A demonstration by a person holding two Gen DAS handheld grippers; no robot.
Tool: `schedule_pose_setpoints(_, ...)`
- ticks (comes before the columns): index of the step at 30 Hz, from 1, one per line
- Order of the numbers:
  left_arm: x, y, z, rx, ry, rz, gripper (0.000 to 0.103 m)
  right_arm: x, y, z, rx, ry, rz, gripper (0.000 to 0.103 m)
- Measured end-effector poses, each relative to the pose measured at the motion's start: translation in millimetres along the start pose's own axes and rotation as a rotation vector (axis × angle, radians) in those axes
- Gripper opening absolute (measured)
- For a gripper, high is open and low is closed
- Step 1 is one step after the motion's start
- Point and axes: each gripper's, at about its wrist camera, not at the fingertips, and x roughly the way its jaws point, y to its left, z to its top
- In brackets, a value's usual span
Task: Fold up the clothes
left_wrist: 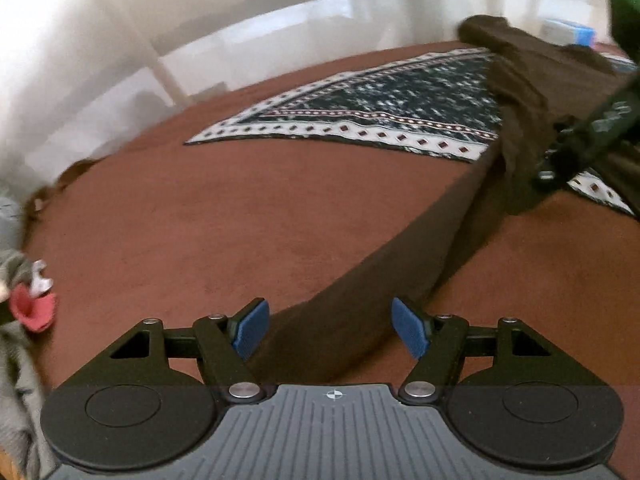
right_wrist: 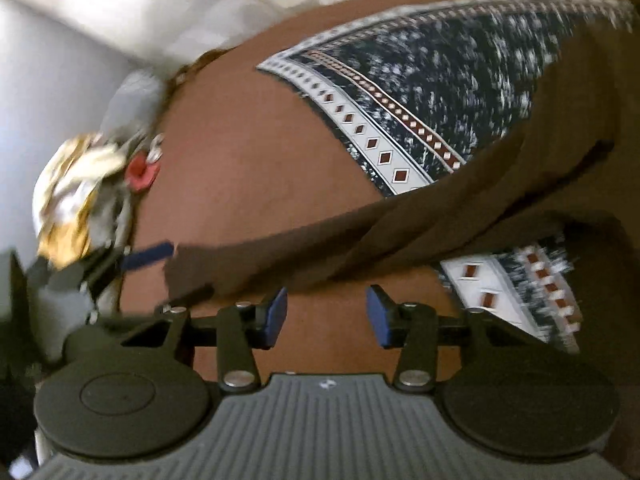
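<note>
Left gripper [left_wrist: 330, 330]: blue-padded fingers [left_wrist: 250, 330] stood apart, nothing between pads, low over rust-brown surface [left_wrist: 200, 240]. Dark brown garment [left_wrist: 380, 280] lay stretched from just ahead of left fingers diagonally up to far right, crossing patterned cloth [left_wrist: 380, 108] with diamond border. Right gripper [right_wrist: 327, 316]: fingers [right_wrist: 276, 316] also apart, empty, garment edge just beyond them. Pile of mixed clothes [right_wrist: 76, 192] sat at surface's left edge. Both views motion-blurred.
</note>
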Motion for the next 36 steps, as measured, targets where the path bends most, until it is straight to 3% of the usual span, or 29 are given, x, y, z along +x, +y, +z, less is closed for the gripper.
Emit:
schedule_pose_setpoints(2, 3, 7, -4, 0.002, 0.005, -0.058, 0.080, 12, 4, 1, 0.034, -0.018, -0.039, 0.049)
schedule_pose_setpoints(4, 5, 11, -7, 0.020, 0.003, -0.093, 0.080, 17, 7, 2, 0.055, -0.040, -0.037, 0.036)
schedule_pose_setpoints(5, 5, 14, -6, 0.013, -0.003, -0.106, 0.080, 19, 9, 3, 0.064, -0.047, -0.030, 0.001)
schedule_pose_setpoints(7, 5, 21, -4, -0.002, -0.015, -0.131, 0.080, 11, 13, 7, 0.090, -0.064, 0.001, 0.001)
schedule_pose_setpoints(12, 8, 34, 5, -0.020, -0.039, -0.164, 0.080, -22, 40, 42, 0.002, -0.200, 0.030, 0.000)
schedule_pose_setpoints(17, 17, 39, 19, -0.013, -0.055, -0.156, 0.080, 13, 40, 101, 0.028, -0.273, -0.009, 0.001)
schedule_pose_setpoints(21, 26, 39, 28, 0.001, -0.065, -0.150, 0.080, 60, 18, 125, 0.120, -0.189, -0.063, 0.005)
schedule_pose_setpoints(23, 34, 33, 31, 0.019, -0.066, -0.148, 0.080, 53, 18, 122, 0.119, -0.208, -0.075, 0.007)
schedule_pose_setpoints(26, 37, 21, 29, 0.062, -0.054, -0.208, 0.080, 17, 23, 107, 0.077, -0.290, -0.056, 0.029)
schedule_pose_setpoints(30, 53, 6, 19, 0.164, 0.005, -0.156, 0.080, -16, 24, 70, 0.042, -0.276, -0.074, 0.031)
schedule_pose_setpoints(31, 53, 9, 20, 0.146, 0.013, -0.174, 0.074, -20, 22, 58, 0.049, -0.260, -0.078, 0.031)
schedule_pose_setpoints(32, 54, 11, 21, 0.127, 0.020, -0.193, 0.051, -23, 20, 47, 0.058, -0.246, -0.081, 0.031)
schedule_pose_setpoints(33, 51, 17, 23, 0.085, 0.046, -0.227, 0.040, -26, 18, 35, 0.071, -0.235, -0.088, 0.031)
schedule_pose_setpoints(34, 50, 25, 27, 0.032, 0.072, -0.256, 0.022, -29, 16, 24, 0.084, -0.225, -0.095, 0.031)
schedule_pose_setpoints(35, 50, 41, 31, -0.085, 0.125, -0.344, 0.008, -33, 14, 15, 0.100, -0.218, -0.096, 0.031)
schedule_pose_setpoints(36, 46, 57, 29, -0.229, 0.151, -0.463, 0.005, -37, 12, 6, 0.116, -0.210, -0.097, 0.031)
